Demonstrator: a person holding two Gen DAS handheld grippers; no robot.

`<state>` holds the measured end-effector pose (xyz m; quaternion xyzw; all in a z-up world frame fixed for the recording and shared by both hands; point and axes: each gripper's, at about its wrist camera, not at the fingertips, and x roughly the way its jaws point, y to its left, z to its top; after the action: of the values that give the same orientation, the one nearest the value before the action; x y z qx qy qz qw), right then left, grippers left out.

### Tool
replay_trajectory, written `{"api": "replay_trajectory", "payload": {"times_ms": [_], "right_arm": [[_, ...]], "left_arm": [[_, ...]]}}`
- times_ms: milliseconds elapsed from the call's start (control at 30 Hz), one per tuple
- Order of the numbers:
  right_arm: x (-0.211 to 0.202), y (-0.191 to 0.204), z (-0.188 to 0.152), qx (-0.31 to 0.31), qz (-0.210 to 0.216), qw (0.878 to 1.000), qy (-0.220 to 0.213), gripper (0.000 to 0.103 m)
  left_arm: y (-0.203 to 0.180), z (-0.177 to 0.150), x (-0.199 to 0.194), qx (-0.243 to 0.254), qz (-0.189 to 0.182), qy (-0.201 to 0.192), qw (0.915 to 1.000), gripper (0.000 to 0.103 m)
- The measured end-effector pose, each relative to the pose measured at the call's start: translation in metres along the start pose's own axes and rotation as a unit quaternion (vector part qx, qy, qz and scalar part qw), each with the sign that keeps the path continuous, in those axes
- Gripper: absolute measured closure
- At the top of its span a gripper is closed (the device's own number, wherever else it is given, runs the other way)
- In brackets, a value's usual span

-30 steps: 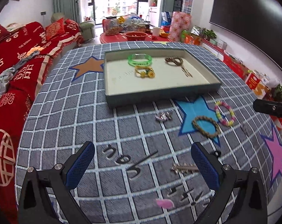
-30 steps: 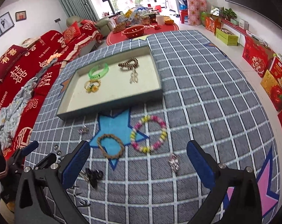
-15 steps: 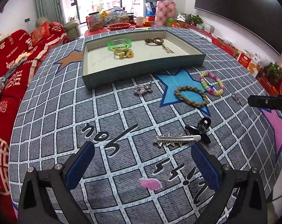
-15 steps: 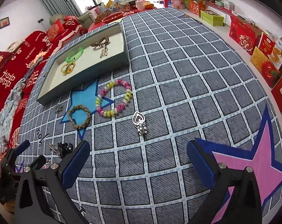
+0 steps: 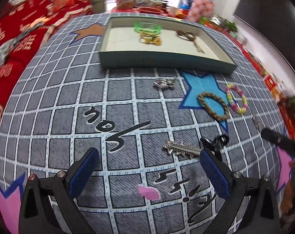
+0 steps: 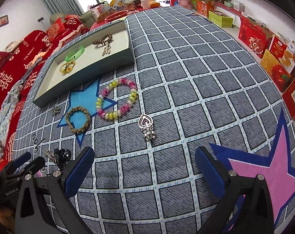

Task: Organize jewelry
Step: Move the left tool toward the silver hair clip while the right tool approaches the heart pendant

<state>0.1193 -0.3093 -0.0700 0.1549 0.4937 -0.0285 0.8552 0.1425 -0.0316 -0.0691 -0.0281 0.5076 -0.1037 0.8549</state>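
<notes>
A shallow tray (image 5: 167, 61) (image 6: 92, 70) holds a green bangle (image 5: 147, 27), a yellow bracelet (image 5: 150, 39) and a brown beaded piece (image 5: 188, 36). On the cloth lie a silver charm (image 5: 164, 82), a braided brown bracelet (image 5: 212, 106) (image 6: 78, 120), a pink-yellow bead bracelet (image 5: 236, 98) (image 6: 117, 101), a silver hair clip (image 5: 181, 150), a black claw clip (image 5: 215, 143) and a heart pendant (image 6: 146, 125). My left gripper (image 5: 147, 173) is open, its right finger beside the hair clip. My right gripper (image 6: 145, 172) is open, just short of the heart pendant.
The grey checked tablecloth (image 6: 186, 78) with star prints covers a round table. A red sofa (image 5: 20, 33) runs along the left. Red boxes (image 6: 264, 44) stand on the floor at the right. A cluttered red table (image 5: 143, 7) stands beyond the tray.
Both grippers have dropped closer to the cloth. The left now sits near the hair clip; the right has closed in on the heart pendant. Both stayed open.
</notes>
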Motion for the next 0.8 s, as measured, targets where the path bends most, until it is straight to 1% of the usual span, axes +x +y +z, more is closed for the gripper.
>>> {"api": "replay_trajectory", "payload": {"times_ms": [167, 233, 300, 367, 500, 533, 600, 667, 700, 767, 800], "right_arm": [[0.0, 0.004, 0.0, -0.004, 0.004, 1.0, -0.003, 0.0], [-0.001, 0.005, 0.0, -0.006, 0.001, 1.0, -0.006, 0.0], [0.0, 0.005, 0.002, -0.007, 0.0, 1.0, -0.009, 0.0], [0.002, 0.004, 0.004, -0.009, -0.004, 1.0, -0.01, 0.0], [0.013, 0.003, 0.009, -0.009, -0.011, 1.0, -0.004, 0.002], [0.015, 0.004, 0.01, -0.012, -0.019, 1.0, -0.008, 0.003], [0.018, 0.007, 0.011, -0.024, -0.031, 0.999, -0.011, 0.005], [0.02, 0.011, 0.013, -0.035, -0.042, 0.998, -0.014, 0.012], [0.021, 0.013, 0.013, -0.041, -0.05, 0.998, -0.015, 0.014], [0.022, 0.015, 0.014, -0.052, -0.062, 0.997, -0.016, 0.024], [0.022, 0.018, 0.014, -0.06, -0.07, 0.996, -0.017, 0.027]], "left_arm": [[-0.002, 0.008, 0.005, -0.02, 0.009, 0.003, 0.9998, 0.0], [-0.002, 0.016, 0.006, -0.022, 0.018, -0.007, 0.9996, 0.0], [0.0, 0.025, 0.007, -0.023, 0.018, -0.014, 0.9995, 0.0], [0.001, 0.036, 0.011, -0.018, 0.016, -0.02, 0.9995, 0.0], [-0.005, 0.05, 0.022, 0.017, 0.019, -0.023, 0.9994, 0.0], [-0.007, 0.052, 0.024, 0.026, 0.019, -0.025, 0.9992, 0.0], [-0.011, 0.056, 0.029, 0.044, 0.016, -0.029, 0.9985, 0.0], [-0.016, 0.059, 0.031, 0.054, 0.014, -0.03, 0.998, 0.0], [-0.018, 0.062, 0.034, 0.061, 0.014, -0.031, 0.9976, 0.0], [-0.022, 0.065, 0.038, 0.071, 0.014, -0.029, 0.9969, 0.0], [-0.024, 0.067, 0.041, 0.075, 0.015, -0.024, 0.9968, 0.0]]}}
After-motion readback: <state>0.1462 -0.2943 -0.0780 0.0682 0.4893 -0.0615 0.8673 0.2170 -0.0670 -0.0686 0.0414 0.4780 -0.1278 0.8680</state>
